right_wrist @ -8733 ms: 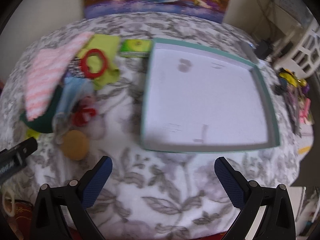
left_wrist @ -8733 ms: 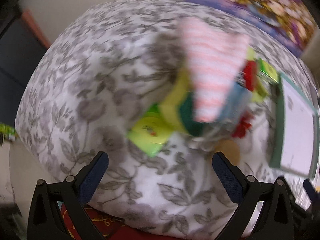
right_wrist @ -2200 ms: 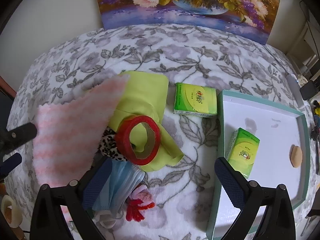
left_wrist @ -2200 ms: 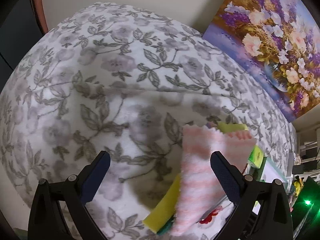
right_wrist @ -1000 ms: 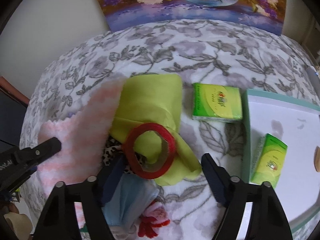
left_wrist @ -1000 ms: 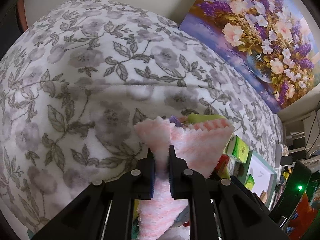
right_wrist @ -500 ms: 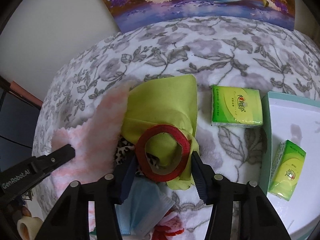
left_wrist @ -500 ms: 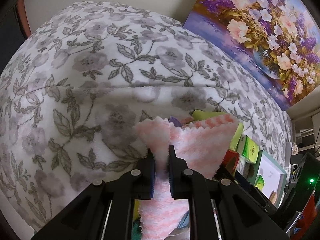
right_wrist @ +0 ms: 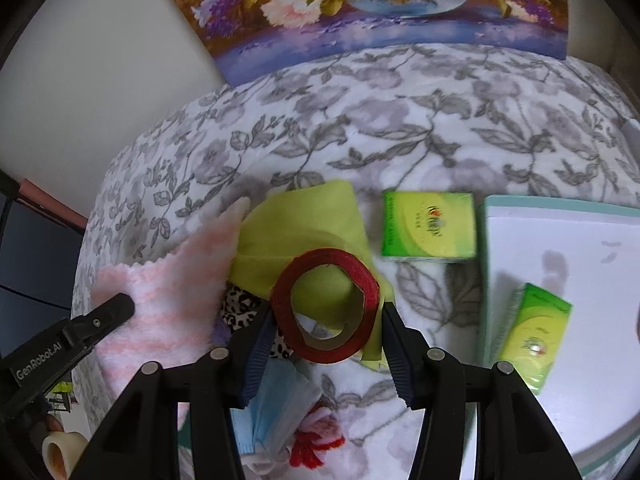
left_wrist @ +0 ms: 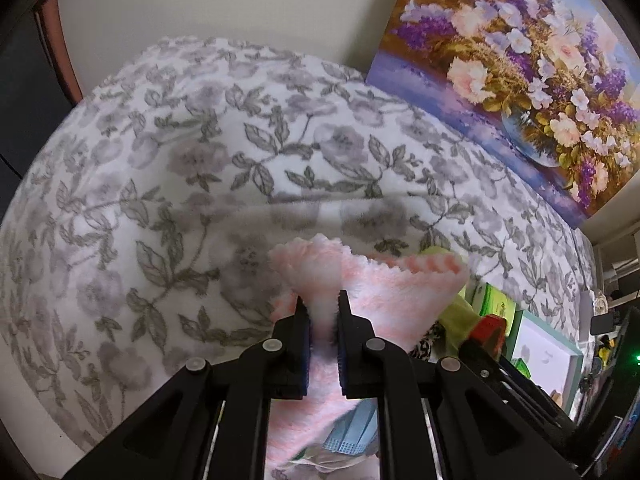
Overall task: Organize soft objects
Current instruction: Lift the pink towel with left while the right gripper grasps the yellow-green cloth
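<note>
My left gripper (left_wrist: 323, 308) is shut on a corner of the pink-and-white striped fluffy cloth (left_wrist: 384, 292), which also shows in the right wrist view (right_wrist: 176, 300). My right gripper (right_wrist: 326, 320) has closed its fingers (right_wrist: 260, 344) against both sides of the red tape roll (right_wrist: 325, 307), which lies on a yellow-green cloth (right_wrist: 304, 228). A leopard-print fabric (right_wrist: 240, 304), a blue face mask (right_wrist: 276, 404) and a red-and-pink soft item (right_wrist: 316, 436) lie in the pile beneath.
A green tissue pack (right_wrist: 428, 226) lies on the floral blanket (right_wrist: 400, 120). A teal-rimmed white tray (right_wrist: 486, 280) at right holds a second green tissue pack (right_wrist: 534, 332). A flower painting (right_wrist: 360, 4) leans against the wall behind. A clear tape roll (right_wrist: 60, 452) is at the lower left.
The right gripper moved down onto the red tape roll and closed its fingers around it. The left gripper stays shut on the pink cloth, lifted slightly.
</note>
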Motion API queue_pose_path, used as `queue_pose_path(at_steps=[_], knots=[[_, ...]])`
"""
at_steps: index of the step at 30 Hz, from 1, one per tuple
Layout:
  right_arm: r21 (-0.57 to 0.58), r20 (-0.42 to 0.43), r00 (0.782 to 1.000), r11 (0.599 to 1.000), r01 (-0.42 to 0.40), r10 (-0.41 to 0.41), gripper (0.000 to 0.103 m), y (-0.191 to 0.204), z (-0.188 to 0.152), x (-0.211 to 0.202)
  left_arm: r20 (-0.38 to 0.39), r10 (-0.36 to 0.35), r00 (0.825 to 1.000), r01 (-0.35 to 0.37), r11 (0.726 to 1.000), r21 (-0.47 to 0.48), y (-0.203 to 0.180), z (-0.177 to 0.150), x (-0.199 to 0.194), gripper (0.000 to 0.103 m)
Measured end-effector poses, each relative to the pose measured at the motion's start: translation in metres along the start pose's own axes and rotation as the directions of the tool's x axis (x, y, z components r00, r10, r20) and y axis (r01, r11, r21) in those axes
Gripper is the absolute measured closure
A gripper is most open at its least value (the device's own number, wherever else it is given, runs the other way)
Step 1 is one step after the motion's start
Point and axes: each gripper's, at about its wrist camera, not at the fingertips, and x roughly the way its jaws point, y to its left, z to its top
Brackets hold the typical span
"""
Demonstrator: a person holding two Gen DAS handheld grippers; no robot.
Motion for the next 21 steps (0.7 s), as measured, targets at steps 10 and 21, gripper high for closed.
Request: queue_pose_path(at_steps=[10, 21], knots=[[-0.015, 0.077, 0.997, 1.000, -0.006, 0.007, 0.048, -0.003, 0.010, -0.055, 0.132, 0.033, 0.991, -0.035, 0.999, 0.013, -0.014, 0.005, -0.051, 0.092], [-0.046, 0.067, 0.997, 0.999, -0.029, 0.032, 0.048, -0.003, 0.008, -0.069, 0.183, 0.119, 0.976, -0.125, 0.992, 0.021, -0.019, 0.003, -0.071, 0.092]])
